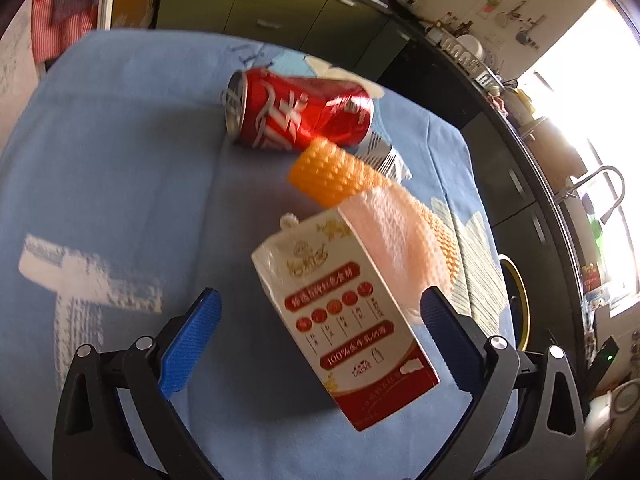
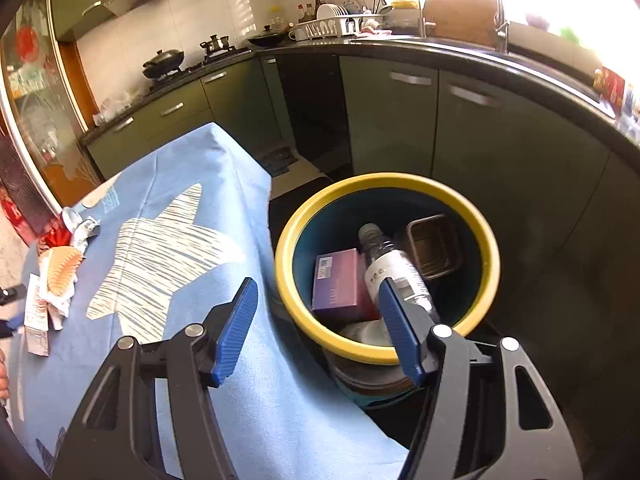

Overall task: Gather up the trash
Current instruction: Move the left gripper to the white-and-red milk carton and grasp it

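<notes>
A white and red milk carton (image 1: 344,312) lies on the blue tablecloth (image 1: 120,160), between the open fingers of my left gripper (image 1: 320,316), which is not touching it. Behind it lie an orange foam net (image 1: 340,176) with white tissue (image 1: 392,240), a red cola can (image 1: 300,114) on its side and a crumpled wrapper (image 1: 380,152). My right gripper (image 2: 316,312) is open and empty above the table edge beside a yellow-rimmed blue bin (image 2: 288,264). The bin holds a plastic bottle (image 2: 390,264), a purple box (image 2: 336,280) and a dark tray (image 2: 434,248).
The trash pile also shows far left in the right wrist view (image 2: 56,276). Dark green kitchen cabinets (image 2: 392,120) and a black counter (image 2: 480,56) curve behind the bin. A sink tap (image 1: 600,188) stands by the bright window. The bin rim (image 1: 520,300) shows past the table's right edge.
</notes>
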Demonstrator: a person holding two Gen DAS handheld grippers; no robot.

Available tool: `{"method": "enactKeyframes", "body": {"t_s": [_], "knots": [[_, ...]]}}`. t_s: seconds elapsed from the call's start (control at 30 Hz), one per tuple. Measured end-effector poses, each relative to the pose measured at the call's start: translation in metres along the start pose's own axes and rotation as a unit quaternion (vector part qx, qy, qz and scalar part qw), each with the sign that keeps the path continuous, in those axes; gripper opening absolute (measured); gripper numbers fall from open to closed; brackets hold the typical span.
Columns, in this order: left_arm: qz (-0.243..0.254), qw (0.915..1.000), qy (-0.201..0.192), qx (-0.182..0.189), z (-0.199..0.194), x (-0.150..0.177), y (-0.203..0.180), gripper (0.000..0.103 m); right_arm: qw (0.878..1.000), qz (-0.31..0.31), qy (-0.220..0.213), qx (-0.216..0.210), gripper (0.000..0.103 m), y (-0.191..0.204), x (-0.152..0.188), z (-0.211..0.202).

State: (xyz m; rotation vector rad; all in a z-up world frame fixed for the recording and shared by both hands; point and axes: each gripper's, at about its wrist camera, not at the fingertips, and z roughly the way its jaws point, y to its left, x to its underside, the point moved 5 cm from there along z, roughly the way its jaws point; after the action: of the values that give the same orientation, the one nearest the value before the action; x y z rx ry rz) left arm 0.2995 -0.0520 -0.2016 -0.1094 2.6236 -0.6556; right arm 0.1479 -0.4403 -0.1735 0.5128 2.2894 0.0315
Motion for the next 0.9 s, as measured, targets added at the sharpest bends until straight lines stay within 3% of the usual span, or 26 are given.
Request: {"method": "enactKeyframes", "body": {"t_s": [0.1, 0.13, 0.4, 0.53, 0.9], "knots": [[-0.049, 0.9985, 0.02, 0.011, 0.006, 0.011, 0.005, 0.098, 1.0, 0.015, 0.002, -0.023, 0.06, -0.005, 0.004, 0.007], [-0.056, 0.9983, 0.017, -0.001, 0.004, 0.012, 0.005, 0.098, 0.999, 0.019, 0.003, -0.03, 0.06, -0.006, 0.005, 0.009], [-0.078, 0.9958, 0.045, -0.016, 0.009, 0.023, -0.011, 0.098, 0.997, 0.035, -0.004, -0.069, 0.06, -0.008, 0.01, 0.013], [-0.075, 0.995, 0.061, -0.022, 0.013, 0.024, -0.016, 0.084, 0.997, 0.04, -0.004, -0.073, 0.06, -0.013, 0.014, 0.011], [-0.065, 0.9938, 0.085, -0.03, 0.017, 0.013, -0.013, 0.065, 0.996, 0.069, 0.002, -0.06, 0.06, -0.035, 0.022, 0.009]]}}
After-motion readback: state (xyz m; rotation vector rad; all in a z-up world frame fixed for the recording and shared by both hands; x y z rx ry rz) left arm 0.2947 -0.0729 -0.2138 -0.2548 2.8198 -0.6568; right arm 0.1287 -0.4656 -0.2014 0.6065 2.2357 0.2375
